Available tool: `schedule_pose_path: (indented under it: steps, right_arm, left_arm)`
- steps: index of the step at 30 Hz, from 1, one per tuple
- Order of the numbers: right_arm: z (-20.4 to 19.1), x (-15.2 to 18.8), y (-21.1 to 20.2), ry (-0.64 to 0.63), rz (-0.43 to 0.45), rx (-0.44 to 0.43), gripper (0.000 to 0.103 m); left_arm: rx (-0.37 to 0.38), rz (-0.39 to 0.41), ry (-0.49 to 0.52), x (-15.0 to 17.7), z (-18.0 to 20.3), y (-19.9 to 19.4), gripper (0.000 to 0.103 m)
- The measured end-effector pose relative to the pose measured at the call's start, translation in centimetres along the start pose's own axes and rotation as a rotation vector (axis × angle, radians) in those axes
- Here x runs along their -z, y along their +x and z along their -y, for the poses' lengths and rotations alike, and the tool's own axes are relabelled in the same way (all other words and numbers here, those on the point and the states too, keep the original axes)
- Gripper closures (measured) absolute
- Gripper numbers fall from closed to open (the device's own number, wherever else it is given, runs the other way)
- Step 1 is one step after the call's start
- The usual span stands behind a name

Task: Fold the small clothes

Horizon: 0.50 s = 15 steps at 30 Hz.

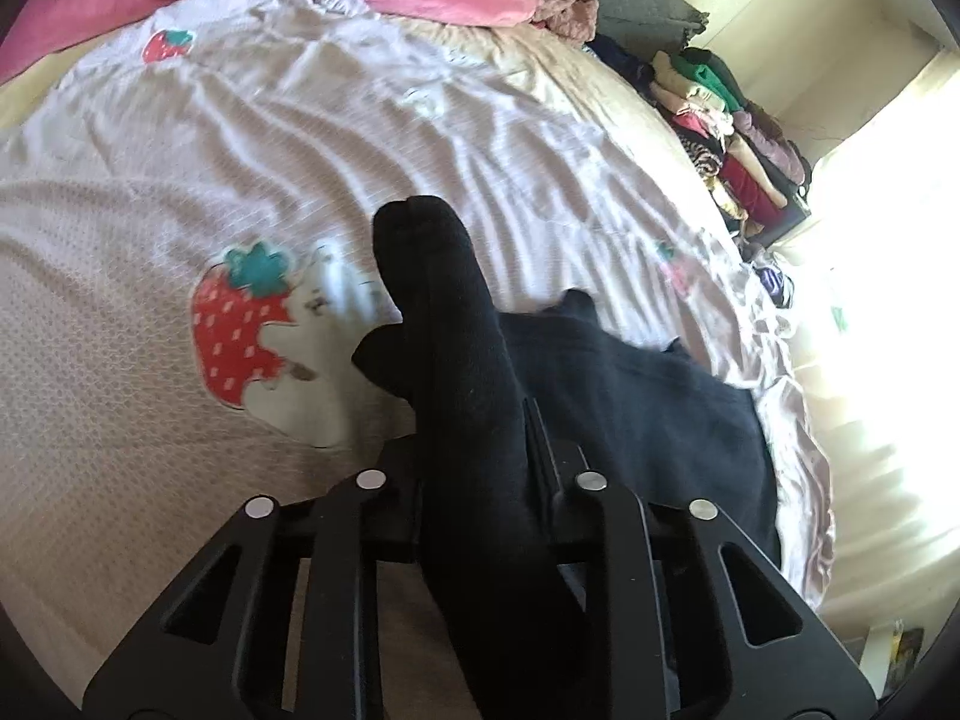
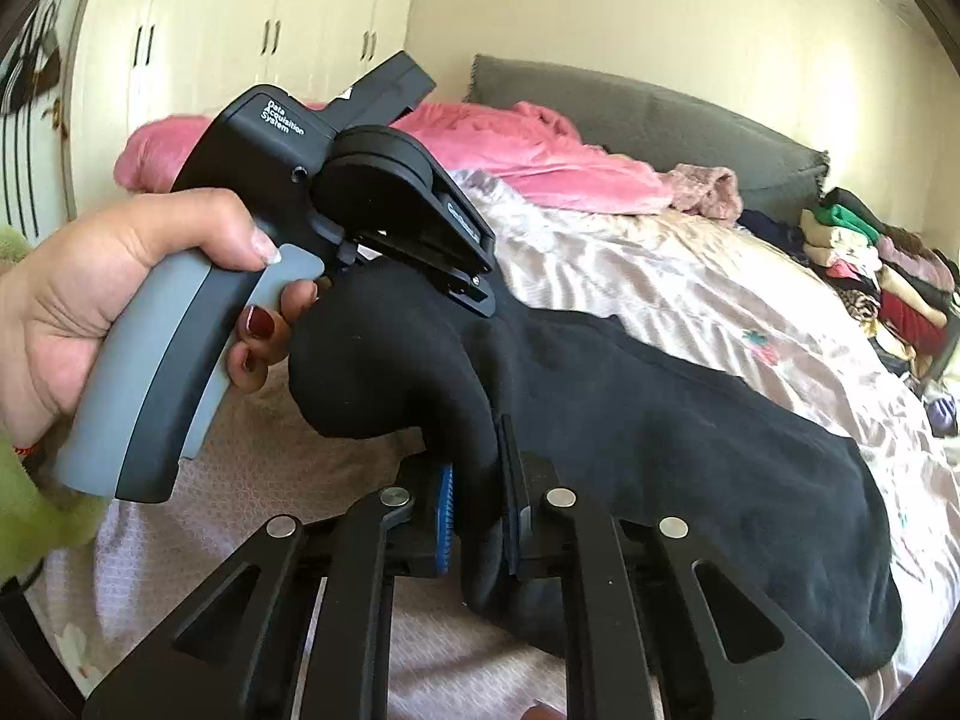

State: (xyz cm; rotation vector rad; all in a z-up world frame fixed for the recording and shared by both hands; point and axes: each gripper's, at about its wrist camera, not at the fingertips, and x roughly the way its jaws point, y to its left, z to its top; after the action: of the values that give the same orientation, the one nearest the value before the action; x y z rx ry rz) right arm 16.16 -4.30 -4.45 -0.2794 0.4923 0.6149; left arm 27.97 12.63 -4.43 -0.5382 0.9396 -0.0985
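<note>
A black garment [image 2: 690, 420] lies on the bed; it also shows in the left wrist view [image 1: 630, 396]. My left gripper [image 1: 474, 420] is shut on a lifted black fold of it [image 1: 444, 300], which hides the fingertips. My right gripper [image 2: 477, 498] is shut on another bunched edge of the same garment [image 2: 384, 360], between blue pads [image 2: 444, 516]. The left gripper's body [image 2: 336, 192], held by a hand, is just above and left of the right gripper, clamping the cloth.
The bed has a pale pink strawberry-print cover [image 1: 240, 324]. A pink blanket [image 2: 528, 162] and grey headboard cushion [image 2: 660, 114] lie at the far end. Stacks of folded clothes [image 2: 870, 264] sit at the bed's right edge. White wardrobes [image 2: 240, 30] stand behind.
</note>
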Motion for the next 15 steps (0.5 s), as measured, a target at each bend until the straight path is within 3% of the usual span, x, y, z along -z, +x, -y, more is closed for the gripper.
schedule_pose_path:
  steps: [8, 15]
  right_arm:
    - [5.0, 0.9, -3.8, 0.222, 0.069, 0.033, 0.096]
    - [9.8, 3.7, -7.6, 0.46, 0.09, 0.052, 0.096]
  left_arm:
    - [-0.01, 0.052, 0.123, -0.3, 8.1, -1.9, 0.087]
    - [-0.004, 0.04, 0.227, 0.9, 16.2, -0.5, 0.087]
